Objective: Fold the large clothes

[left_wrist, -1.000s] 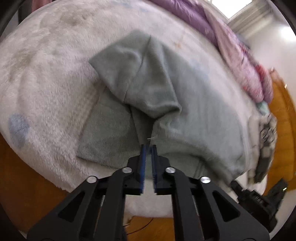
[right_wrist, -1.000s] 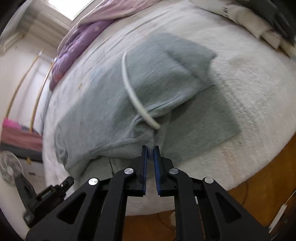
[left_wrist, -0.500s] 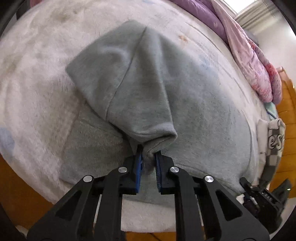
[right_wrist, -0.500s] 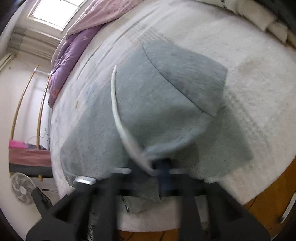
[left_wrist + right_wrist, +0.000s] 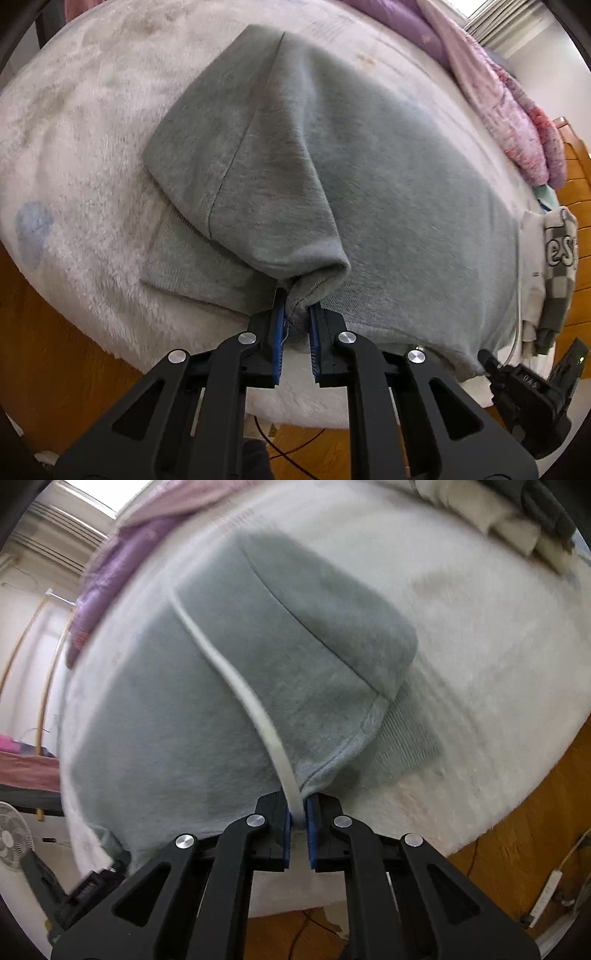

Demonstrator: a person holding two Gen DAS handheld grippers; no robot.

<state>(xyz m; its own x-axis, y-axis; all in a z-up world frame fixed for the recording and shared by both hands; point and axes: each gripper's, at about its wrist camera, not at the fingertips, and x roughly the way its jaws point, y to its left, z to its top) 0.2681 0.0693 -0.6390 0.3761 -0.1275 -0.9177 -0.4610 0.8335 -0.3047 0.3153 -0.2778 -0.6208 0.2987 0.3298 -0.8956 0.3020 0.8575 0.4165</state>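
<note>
Grey sweatshirt point(image 5: 388, 192) lies spread on the white fluffy blanket point(image 5: 85, 122) of the bed, near its front edge, with one sleeve folded over the body. The left gripper point(image 5: 295, 321) is closed on a bunched fold of the grey fabric at the front edge of the bed. The right gripper point(image 5: 298, 812) pinches the sweatshirt hem together with a white drawstring point(image 5: 236, 686) that runs across the cloth. A purple and pink quilt point(image 5: 491, 85) lies at the far edge, and a folded checkered garment point(image 5: 554, 266) rests beside the sweatshirt.
</note>
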